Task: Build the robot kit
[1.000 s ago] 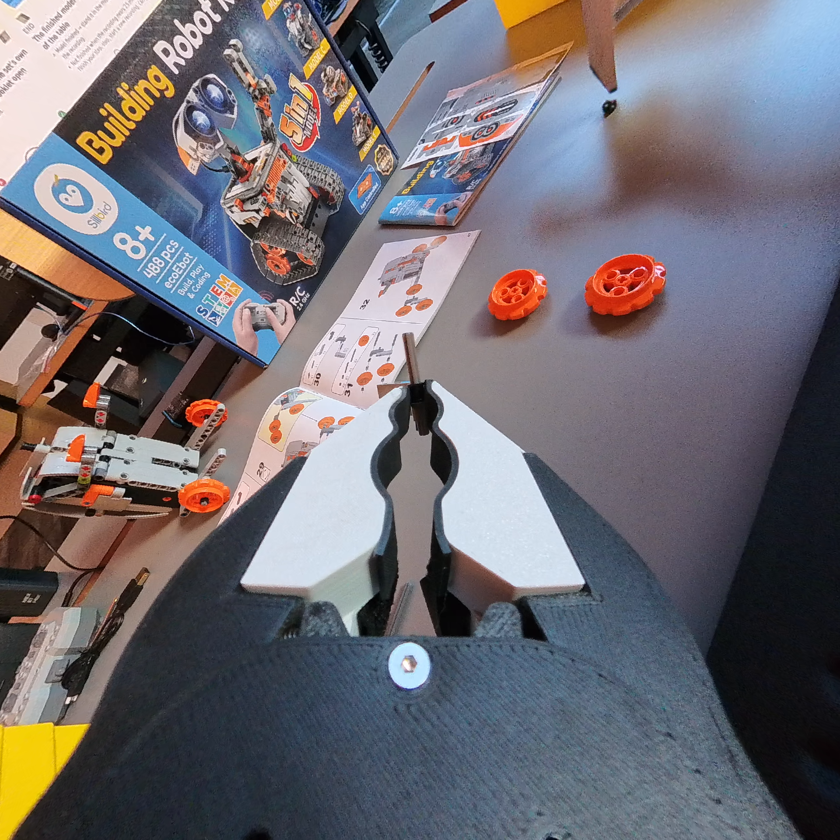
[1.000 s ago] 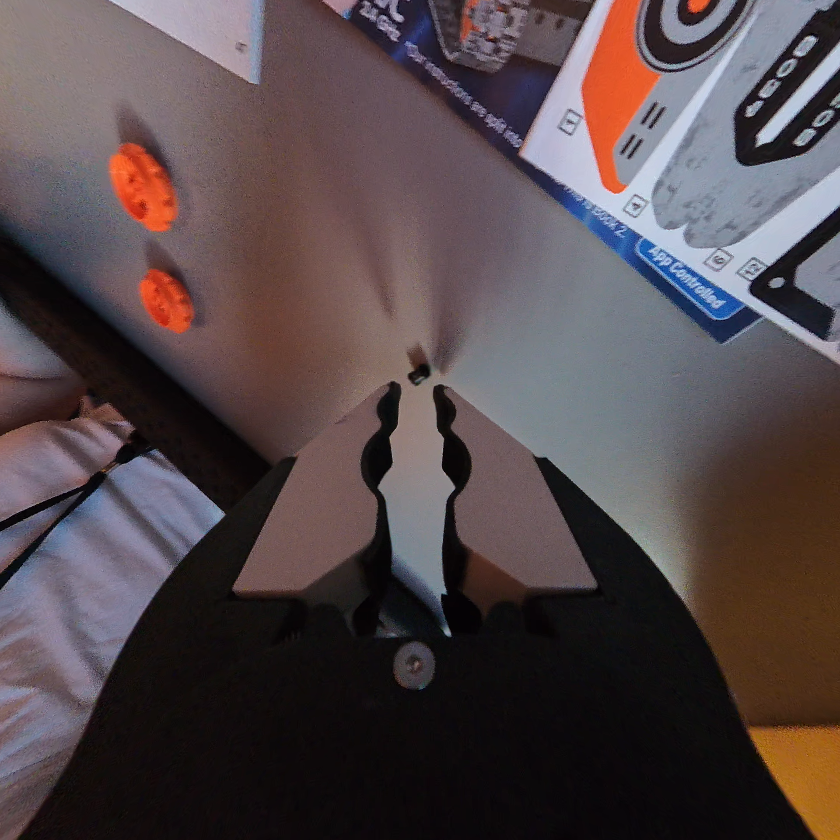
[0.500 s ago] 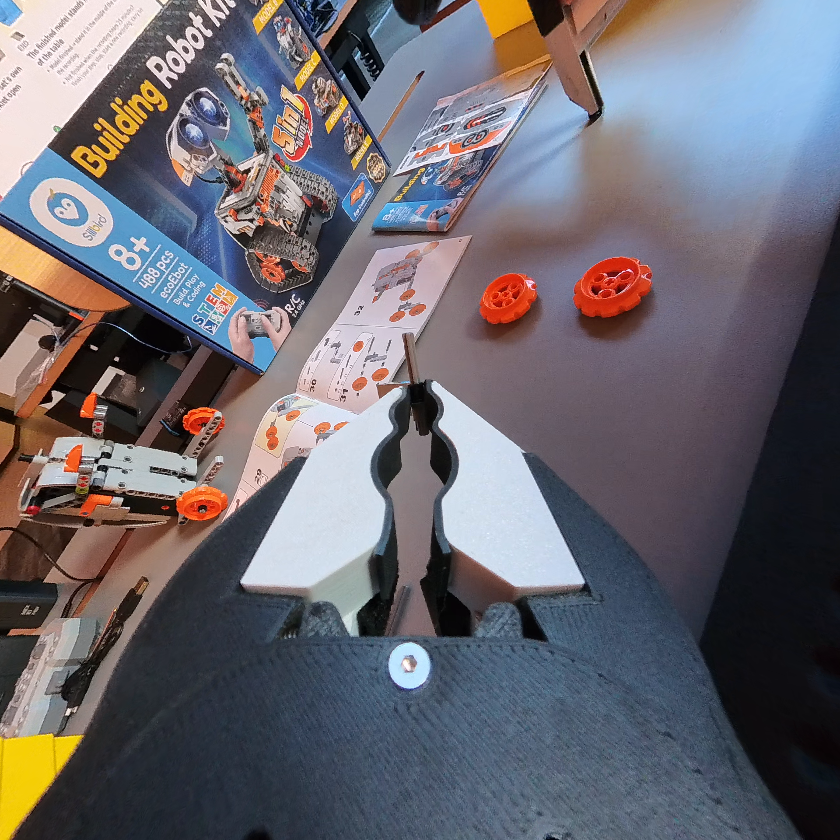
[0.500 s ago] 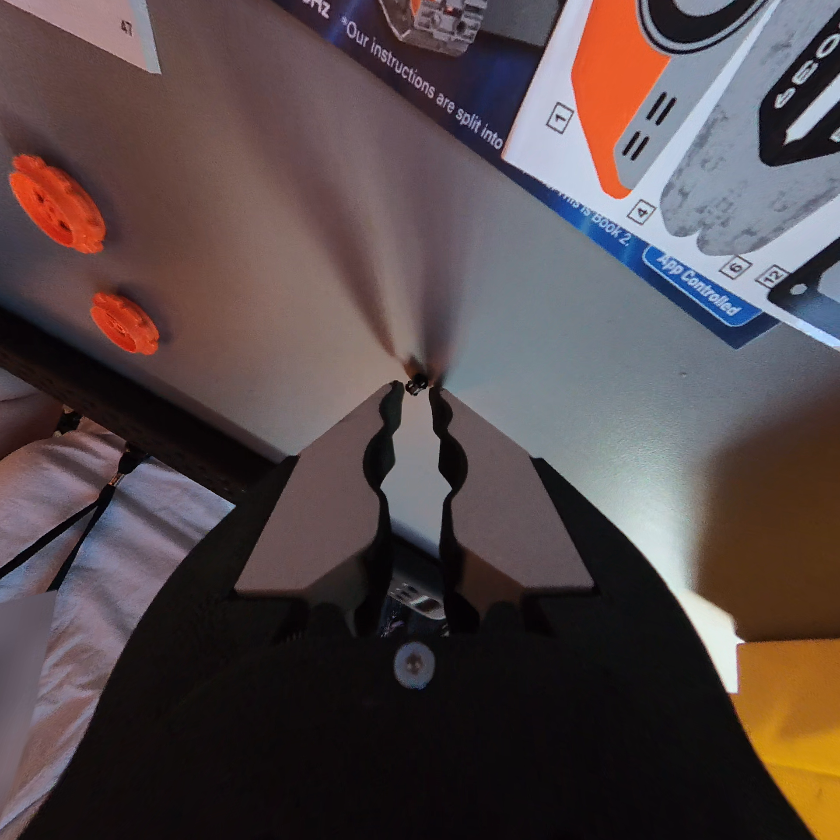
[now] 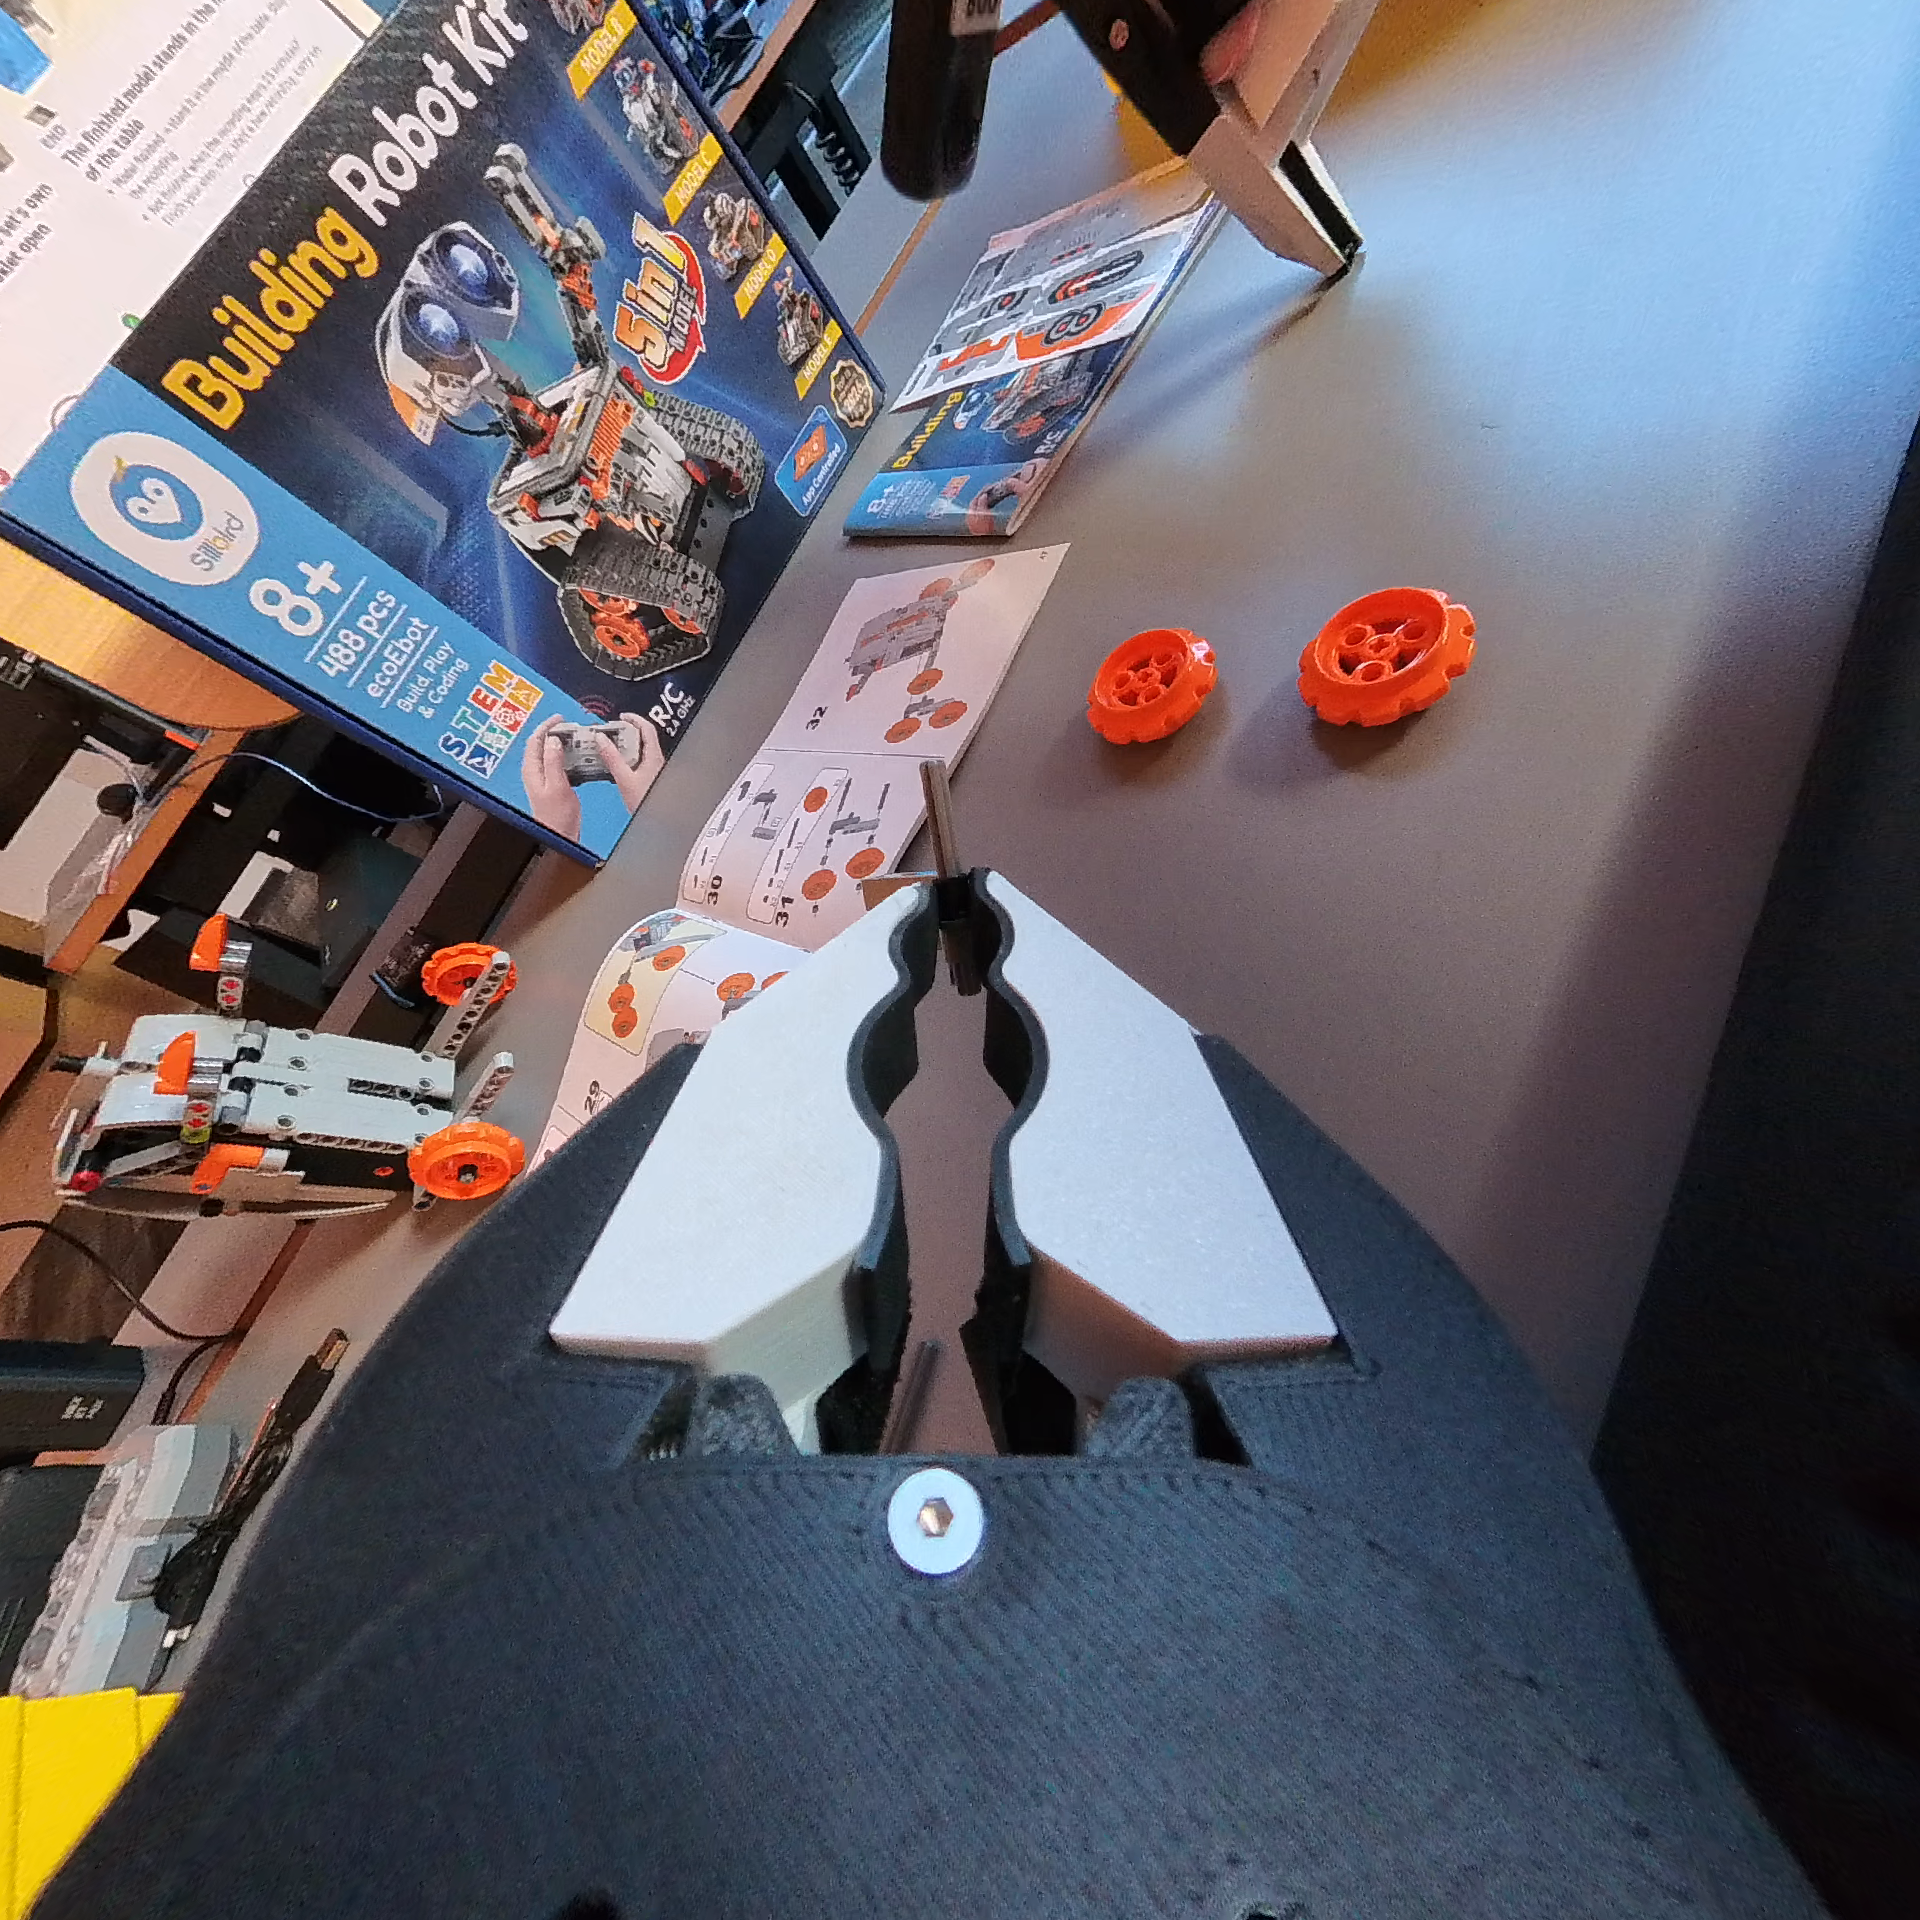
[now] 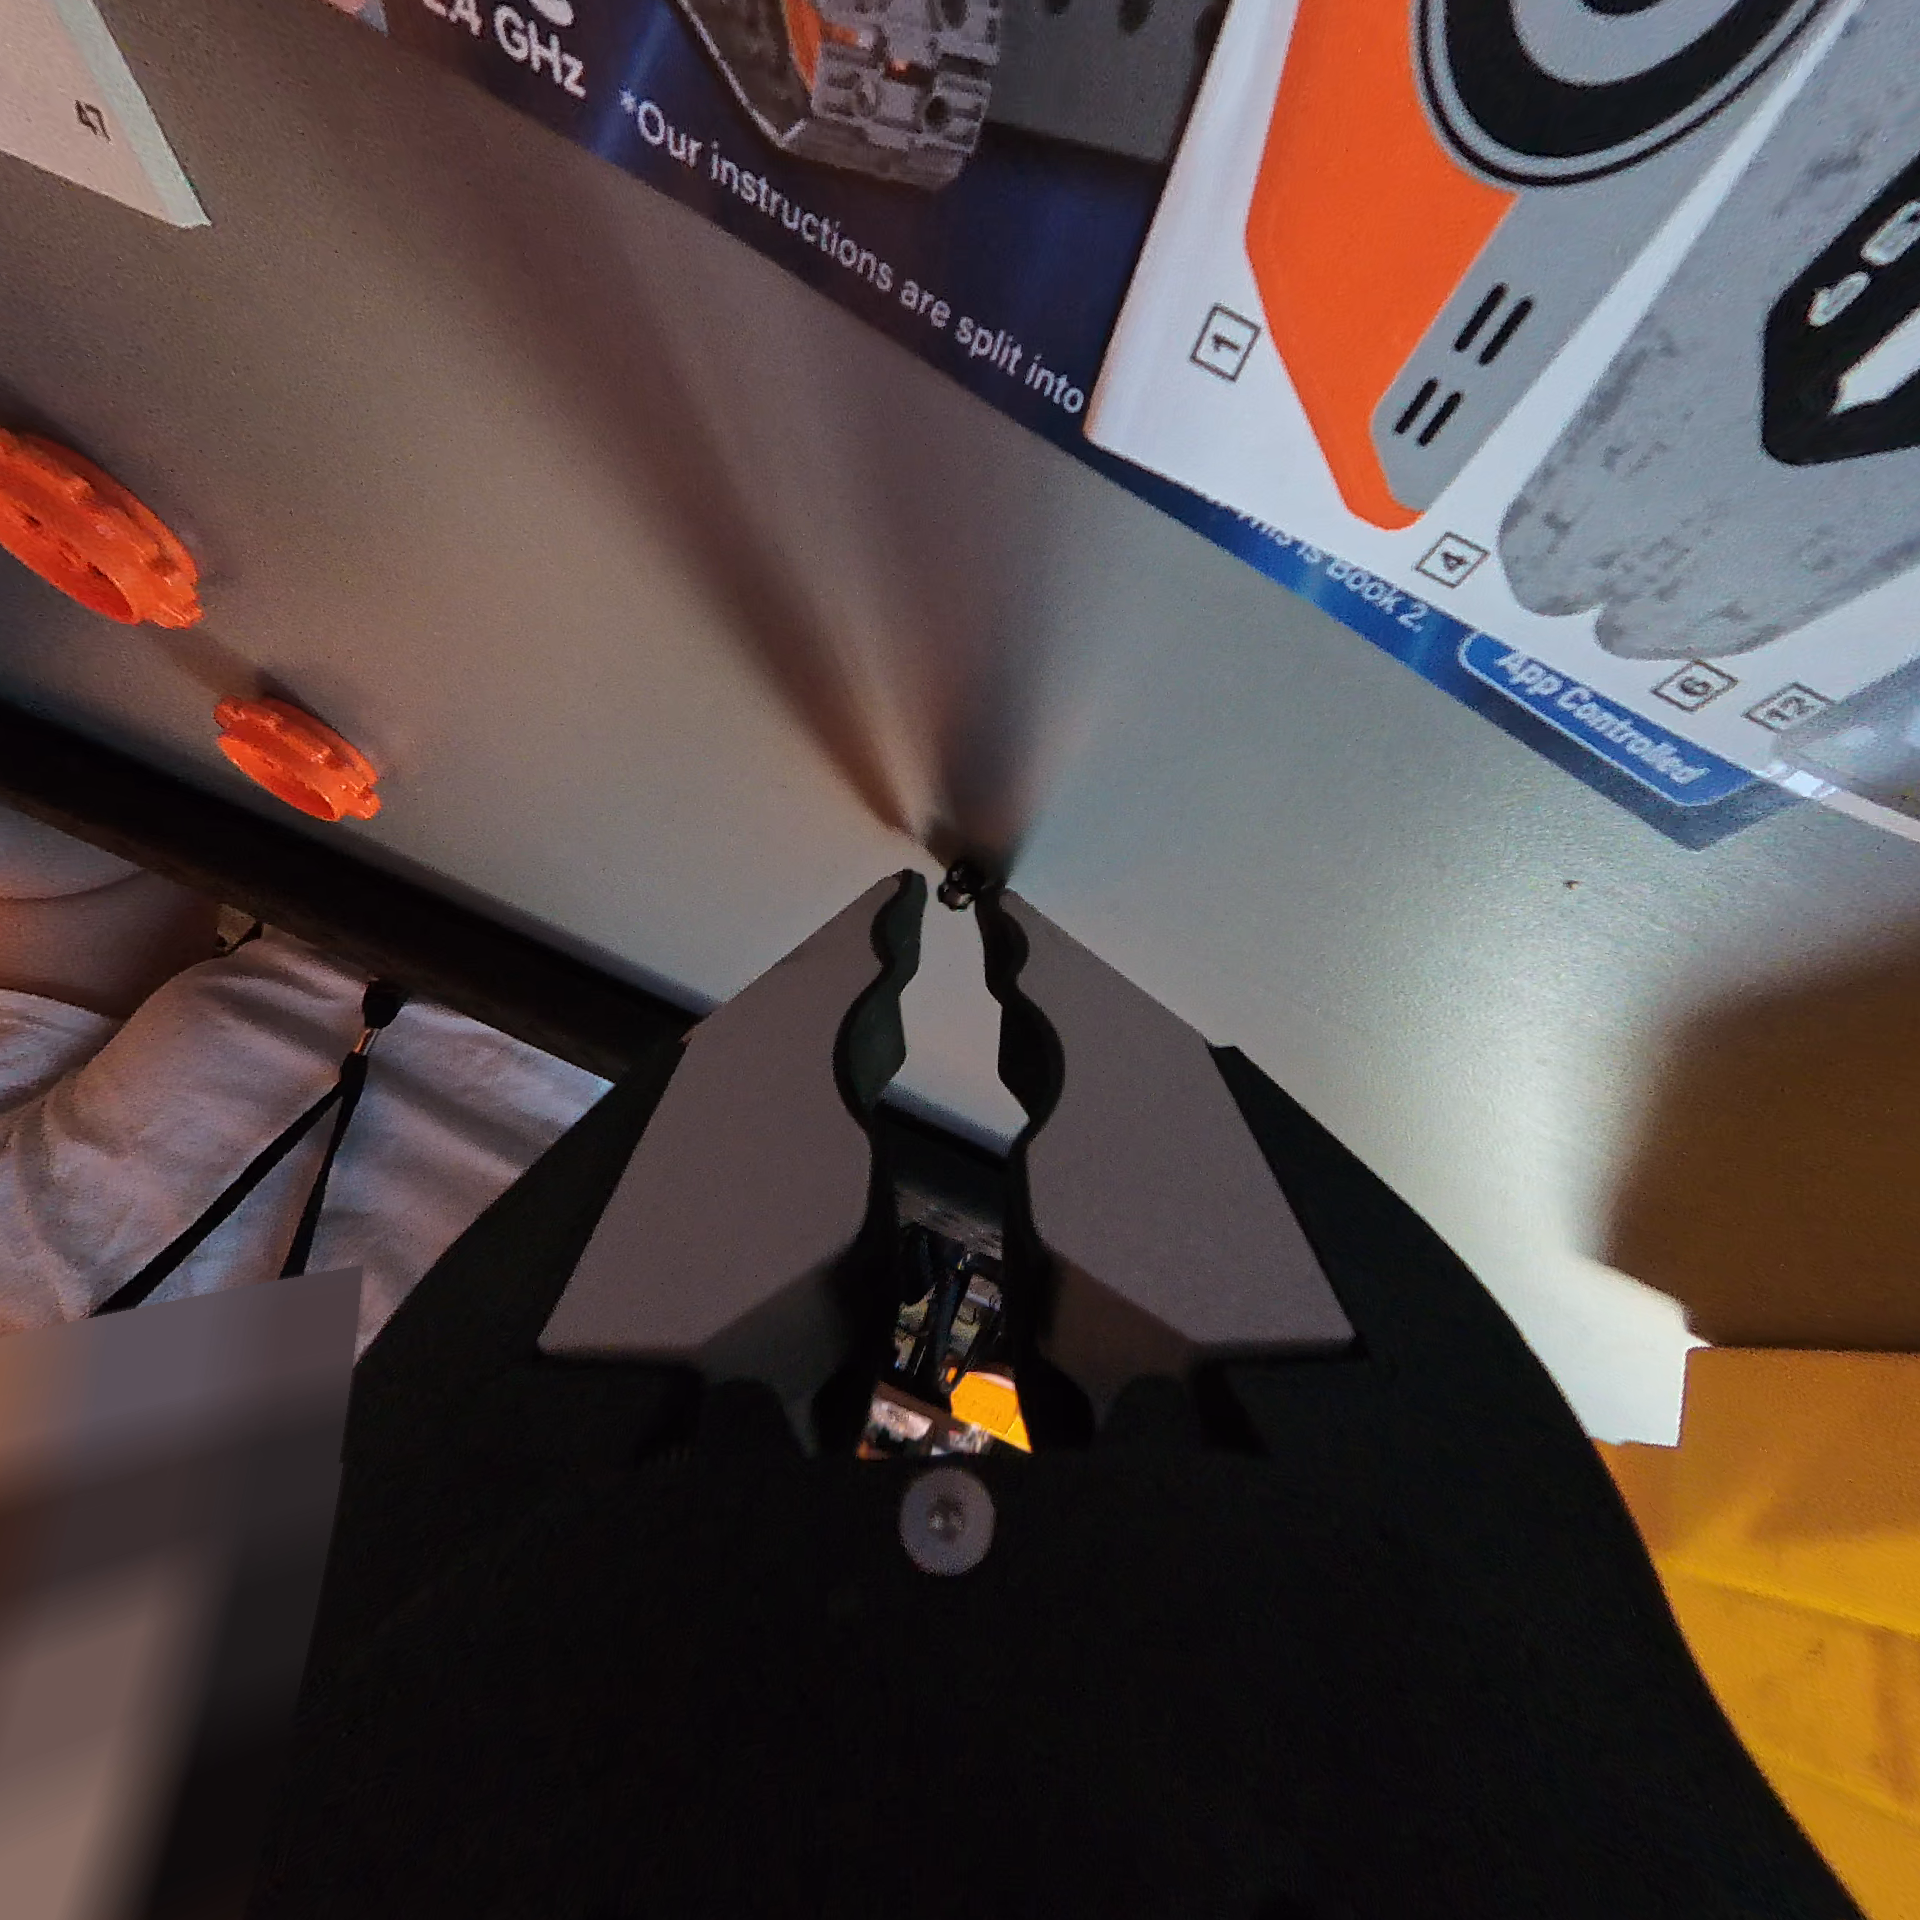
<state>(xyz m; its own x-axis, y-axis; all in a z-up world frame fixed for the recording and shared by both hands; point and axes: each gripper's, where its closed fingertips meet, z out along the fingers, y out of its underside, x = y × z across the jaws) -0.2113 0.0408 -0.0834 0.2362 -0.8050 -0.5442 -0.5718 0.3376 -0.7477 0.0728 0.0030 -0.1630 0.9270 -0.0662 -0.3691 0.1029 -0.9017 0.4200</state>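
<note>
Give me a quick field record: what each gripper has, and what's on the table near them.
left gripper: shut on a thin dark axle rod, held above the table
right gripper: open, tips down at a tiny black piece on the grey table
orange wheels: smaller one and larger one, side by side, apart
paper: open instruction sheet, closed booklet beyond it
kit box: along the table's far edge
half-built model: beyond the table, lower
</note>
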